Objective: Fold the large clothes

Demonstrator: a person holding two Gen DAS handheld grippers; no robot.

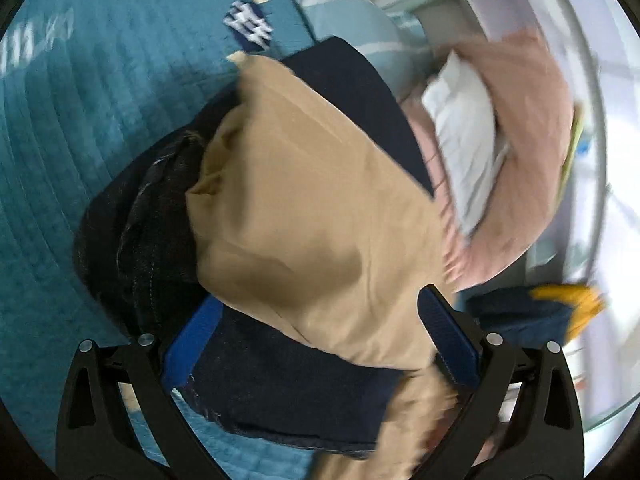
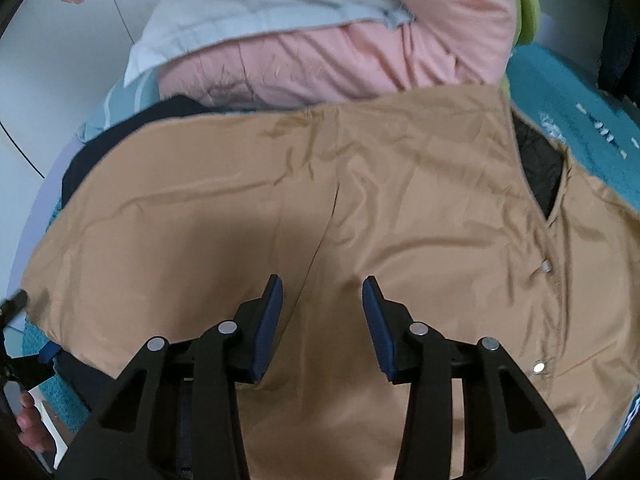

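A tan jacket [image 2: 320, 184] with a dark navy lining and snap buttons lies spread over the teal bedspread [image 2: 560, 92]. It also shows in the left wrist view [image 1: 312, 200], bunched over its navy lining [image 1: 296, 384]. My left gripper [image 1: 320, 332] is wide open, its blue pads on either side of the tan and navy cloth. My right gripper [image 2: 322, 320] is open just above the tan front panel, left of the snap placket [image 2: 544, 268].
A pink quilt [image 2: 360, 52] and a white pillow [image 2: 248, 8] are piled at the bed's head behind the jacket. A light blue striped pillow [image 1: 352, 28] lies beside them. The teal bedspread [image 1: 100, 120] stretches to the left. A yellow and navy item [image 1: 568, 308] sits at right.
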